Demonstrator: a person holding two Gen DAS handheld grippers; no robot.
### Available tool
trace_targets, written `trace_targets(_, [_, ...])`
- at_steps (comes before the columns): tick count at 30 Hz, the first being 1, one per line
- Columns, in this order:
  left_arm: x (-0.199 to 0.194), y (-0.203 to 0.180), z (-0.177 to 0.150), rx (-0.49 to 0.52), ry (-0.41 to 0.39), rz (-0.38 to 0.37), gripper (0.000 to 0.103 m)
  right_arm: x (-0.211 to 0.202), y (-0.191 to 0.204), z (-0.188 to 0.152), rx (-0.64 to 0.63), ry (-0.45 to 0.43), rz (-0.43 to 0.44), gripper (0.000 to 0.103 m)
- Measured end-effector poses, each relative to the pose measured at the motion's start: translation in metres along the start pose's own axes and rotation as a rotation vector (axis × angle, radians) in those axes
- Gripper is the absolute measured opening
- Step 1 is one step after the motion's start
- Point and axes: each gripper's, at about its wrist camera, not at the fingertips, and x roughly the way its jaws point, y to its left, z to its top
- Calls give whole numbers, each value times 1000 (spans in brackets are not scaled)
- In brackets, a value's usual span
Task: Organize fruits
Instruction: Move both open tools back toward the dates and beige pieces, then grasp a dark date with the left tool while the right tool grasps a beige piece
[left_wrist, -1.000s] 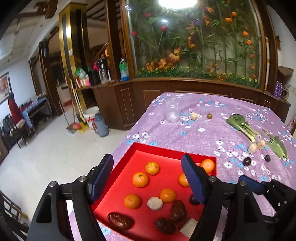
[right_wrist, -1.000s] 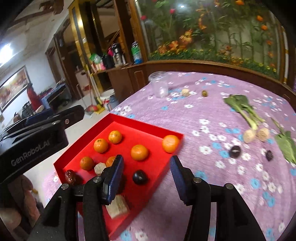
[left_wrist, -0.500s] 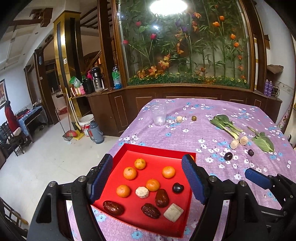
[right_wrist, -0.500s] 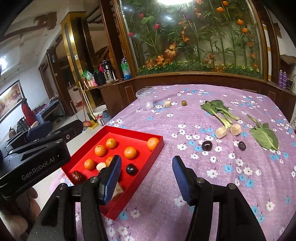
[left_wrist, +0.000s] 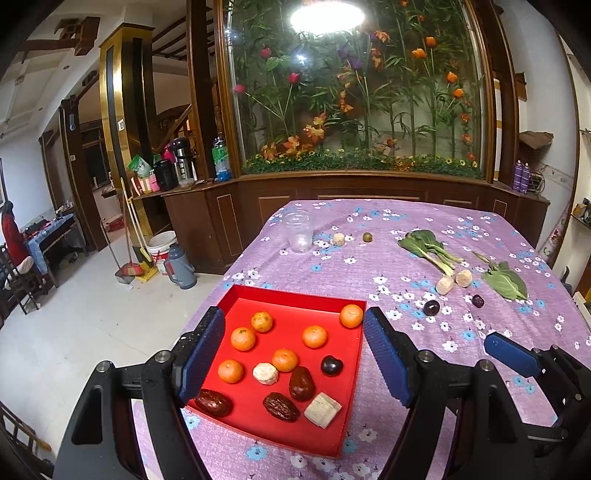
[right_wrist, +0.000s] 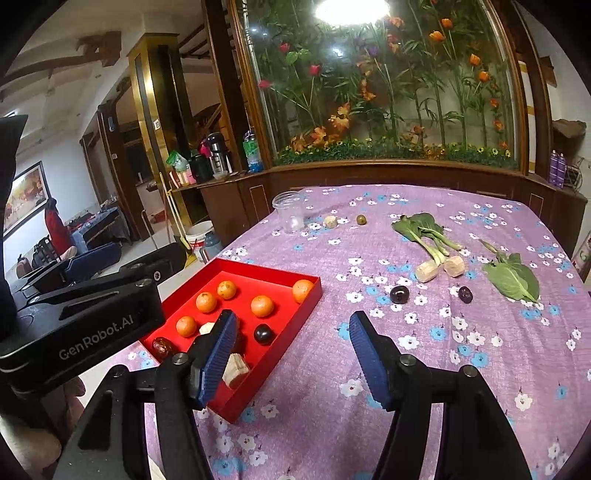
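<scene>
Both grippers have pulled back and up from the red tray (left_wrist: 347, 417), both released and empty, so the right gripper (right_wrist: 291, 354) should reach slowly to the dark plum (right_wrist: 399, 294) on the cloth, well apart from the tray, and close softly.

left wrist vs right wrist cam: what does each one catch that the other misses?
Left wrist only: the whole red rectangular tray, including three dark brown dates in its near row, and the right tongs' blue fingertip.

Right wrist only: the left unit's black body marked GenRobot.AI and a framed wall painting.

Both: six oranges, the clear plastic jar, green bok choy, two dark plums on the purple floral tablecloth, and open, empty tongs.
</scene>
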Motion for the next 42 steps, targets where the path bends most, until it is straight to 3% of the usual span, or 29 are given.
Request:
trace_targets(14, [10, -3, -8, -4, 35, -16, 80, 5, 3, -5, -15, 23, -1, 69])
trace_targets(25, [39, -10, -13, 7, 106, -50, 81, 22, -11, -13, -2, 63, -9, 69])
trace_targets(29, [54, -18, -7, 23, 127, -107, 81, 23, -41, -17, -6, 79, -62, 69])
trace_targets(35, [99, -51, 3, 36, 203, -248, 81, 25, -134, -18, 106, 135, -210, 69])
trace_targets(38, [127, -80, 2, 70, 250, -303, 80, 35, -173, -11, 161, 153, -228, 68])
trace_targets(40, [145, -100, -1, 97, 280, -338, 78, 46, -190, -4, 177, 158, -231, 63])
trace_targets(42, [159, -116, -4, 117, 310, -358, 70, 59, -204, 3, 187, 165, -227, 61])
